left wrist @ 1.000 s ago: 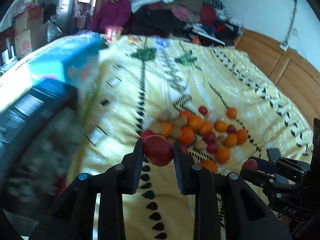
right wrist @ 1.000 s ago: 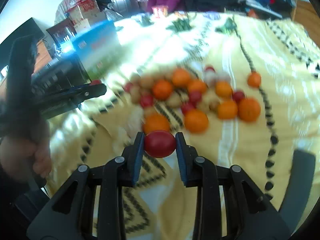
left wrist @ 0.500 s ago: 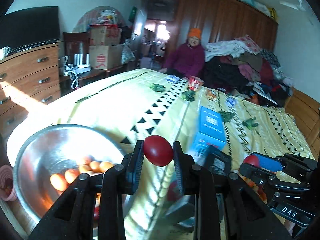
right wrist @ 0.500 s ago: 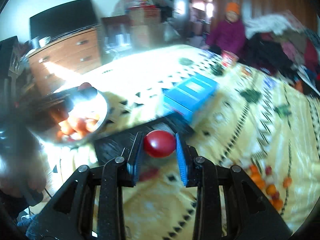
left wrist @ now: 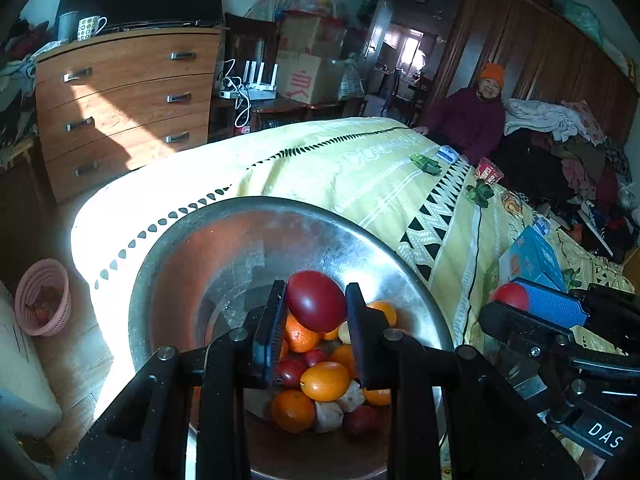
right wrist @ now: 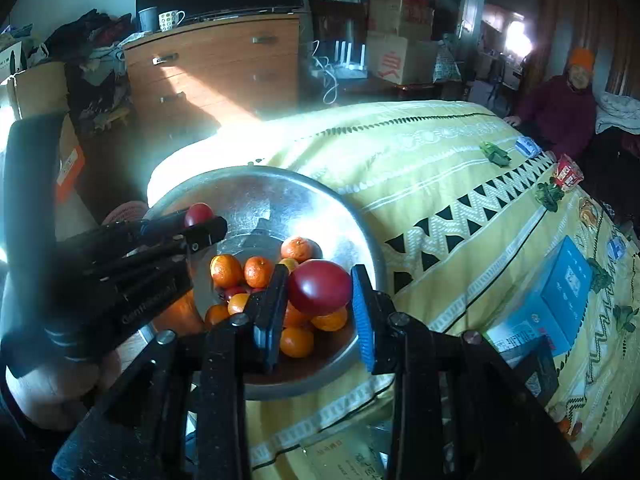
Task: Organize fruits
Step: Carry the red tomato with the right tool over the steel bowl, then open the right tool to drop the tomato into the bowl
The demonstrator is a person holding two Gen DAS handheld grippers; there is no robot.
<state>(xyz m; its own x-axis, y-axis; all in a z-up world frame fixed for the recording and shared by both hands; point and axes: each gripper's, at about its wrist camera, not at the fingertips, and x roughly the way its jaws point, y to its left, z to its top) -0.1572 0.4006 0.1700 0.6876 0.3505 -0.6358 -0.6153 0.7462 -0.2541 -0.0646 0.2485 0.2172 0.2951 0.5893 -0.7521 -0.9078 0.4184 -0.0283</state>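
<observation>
A steel bowl (left wrist: 248,240) (right wrist: 256,200) rests on the corner of the yellow bedspread and holds several oranges (right wrist: 226,270), small red fruits and pale pieces. My left gripper (left wrist: 316,300) is shut on a dark red fruit (left wrist: 316,300) and hangs over the bowl's inside. My right gripper (right wrist: 320,290) is shut on another red fruit (right wrist: 320,288), above the bowl's right side. In the right wrist view the left gripper (right wrist: 200,220) shows at the bowl's left rim with its red fruit (right wrist: 198,214). The right gripper (left wrist: 516,300) appears at the left wrist view's right edge.
A blue box (right wrist: 560,292) lies on the yellow bedspread (right wrist: 440,168) to the right. A wooden chest of drawers (left wrist: 120,108) stands behind the bed, a pink basket (left wrist: 44,296) on the floor. A person in an orange hat (left wrist: 480,112) sits at the far side.
Both grippers swung left from the fruit pile on the bed, past the blue box, to above the steel bowl. Each kept its red fruit between its fingers.
</observation>
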